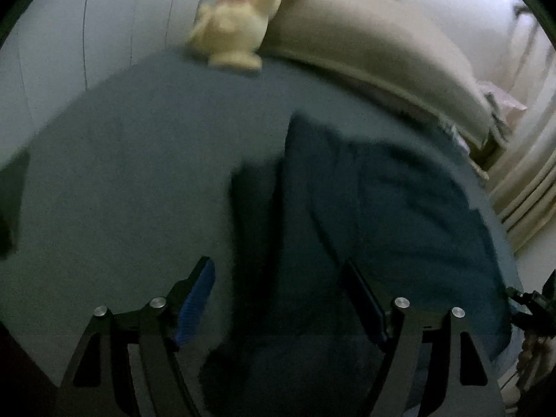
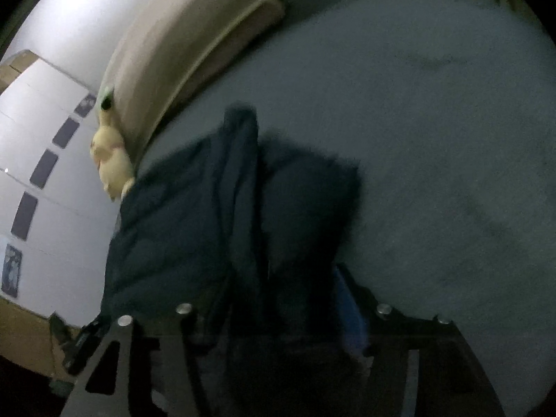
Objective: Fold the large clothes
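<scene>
L claw (image 1: 278, 299) is hanging released over the dark garment (image 1: 365, 208). R claw (image 2: 274, 309) is straddling garment folds; can't tell if grasping. Bedsheet (image 2: 434, 139) is lying bare rightward.

My left gripper (image 1: 278, 299) pointed steeply down, jaws spread wide. My right gripper (image 2: 274, 299) angled downward too; its grip was unclear.

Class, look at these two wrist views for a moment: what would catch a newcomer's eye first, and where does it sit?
The pale yellow plush toy stands out first, propped at the far edge of the grey-blue bed against a long beige cushion. Next comes the dark blue garment, lying rumpled across the middle of the bed, near the camera. In the right wrist view the same garment fills the lower left.
</scene>
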